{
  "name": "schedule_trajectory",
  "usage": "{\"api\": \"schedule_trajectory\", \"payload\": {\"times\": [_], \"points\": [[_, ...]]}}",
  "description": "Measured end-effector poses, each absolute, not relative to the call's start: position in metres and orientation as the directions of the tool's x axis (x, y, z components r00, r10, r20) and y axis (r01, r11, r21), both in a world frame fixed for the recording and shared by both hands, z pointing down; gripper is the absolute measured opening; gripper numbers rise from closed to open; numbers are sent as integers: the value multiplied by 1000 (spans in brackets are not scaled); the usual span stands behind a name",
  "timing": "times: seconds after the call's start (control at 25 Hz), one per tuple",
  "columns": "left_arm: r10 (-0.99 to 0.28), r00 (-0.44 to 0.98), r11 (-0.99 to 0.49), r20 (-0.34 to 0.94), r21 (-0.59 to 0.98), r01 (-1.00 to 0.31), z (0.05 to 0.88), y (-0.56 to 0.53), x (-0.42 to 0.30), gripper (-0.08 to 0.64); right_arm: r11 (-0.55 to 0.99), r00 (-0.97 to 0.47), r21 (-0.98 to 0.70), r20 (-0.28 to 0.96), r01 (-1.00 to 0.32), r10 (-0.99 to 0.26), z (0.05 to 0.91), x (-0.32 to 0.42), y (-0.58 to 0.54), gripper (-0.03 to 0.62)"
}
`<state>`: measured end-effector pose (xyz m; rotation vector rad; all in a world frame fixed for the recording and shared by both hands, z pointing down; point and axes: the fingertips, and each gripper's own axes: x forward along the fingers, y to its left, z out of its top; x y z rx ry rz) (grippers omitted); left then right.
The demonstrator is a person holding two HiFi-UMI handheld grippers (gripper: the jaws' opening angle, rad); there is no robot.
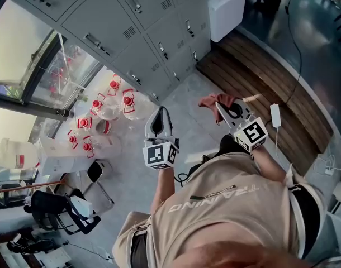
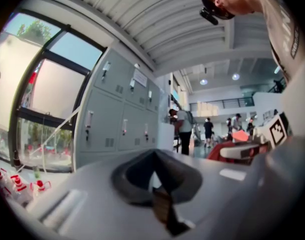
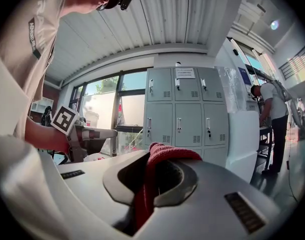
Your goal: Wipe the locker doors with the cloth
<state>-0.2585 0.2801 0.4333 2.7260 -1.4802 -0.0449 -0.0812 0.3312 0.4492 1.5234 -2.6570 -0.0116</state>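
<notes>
Right claw (image 3: pixel 153 180) clamped on a red knitted cloth (image 3: pixel 165 155), held in the air well apart from the grey metal locker doors (image 3: pixel 178 109); left claw (image 2: pixel 156 185) closed on nothing. Risk: only a fold appears pinched, so dragging across a door may pull the cloth free.

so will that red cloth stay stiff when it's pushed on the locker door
Probably floppy: the red cloth droops over the right gripper, whose jaws pinch one fold. Its knitted texture likely grips, not slides. It may bunch against the locker doors.
</notes>
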Motion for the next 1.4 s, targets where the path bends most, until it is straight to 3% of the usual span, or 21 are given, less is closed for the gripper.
{"api": "schedule_trajectory", "payload": {"times": [0.36, 0.8, 1.12, 1.4], "points": [[-861, 508, -505, 9, 87, -859, 441, 212, -233, 5, 526, -524, 63, 43, -848, -851, 451, -52, 249, 29], [-861, 507, -505, -29, -52, -861, 403, 93, -160, 5, 654, -653, 42, 34, -755, -757, 467, -14, 141, 29], [-937, 348, -349, 18, -87, -933, 412, 33, -186, 5, 740, -738, 7, 54, -673, -672, 473, -10, 60, 29], [-946, 323, -322, -15, -21, -946, 414, -33, -209, 5, 781, -779, 60, 64, -621, -624, 465, -46, -17, 29]]}}
